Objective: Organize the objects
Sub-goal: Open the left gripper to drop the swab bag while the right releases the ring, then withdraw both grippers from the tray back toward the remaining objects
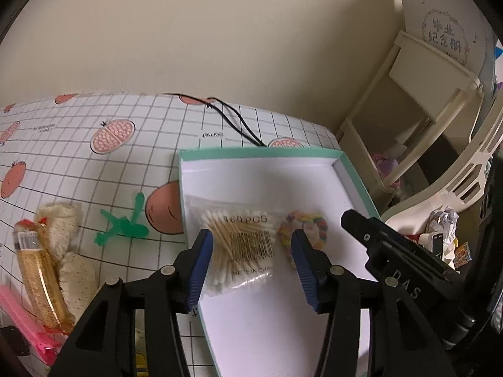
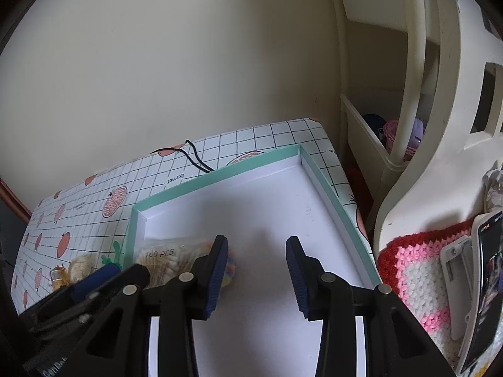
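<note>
Scanning from the left edge of the tablecloth, we find what is not yet put away: a pink clip at the near corner, an amber lighter lying against a cream knitted piece, and then a green plastic figure just outside the box wall. Next comes the mint-edged box, where a bag of cotton swabs and a small rainbow-coloured item lie side by side on the white floor.

Our left gripper hangs over the swab bag with its jaws spread wide and nothing between them. Our right gripper sits further right over bare box floor, likewise parted and empty.

We judge the chief risk to be the two tools crowding each other, since they are near one another above the same box, and a reach leftward could bump one against the other. The bag looks slippery and light, so a trailing finger could drag it out over the low wall. The lighter and knitted piece touch, so grasping one may shift the other.

Only the left wrist view shows the pink clip and the rainbow item clearly. Only the right wrist view shows the red-and-pink crocheted mat and a phone propped at far right, beyond a cream plastic basket.
</note>
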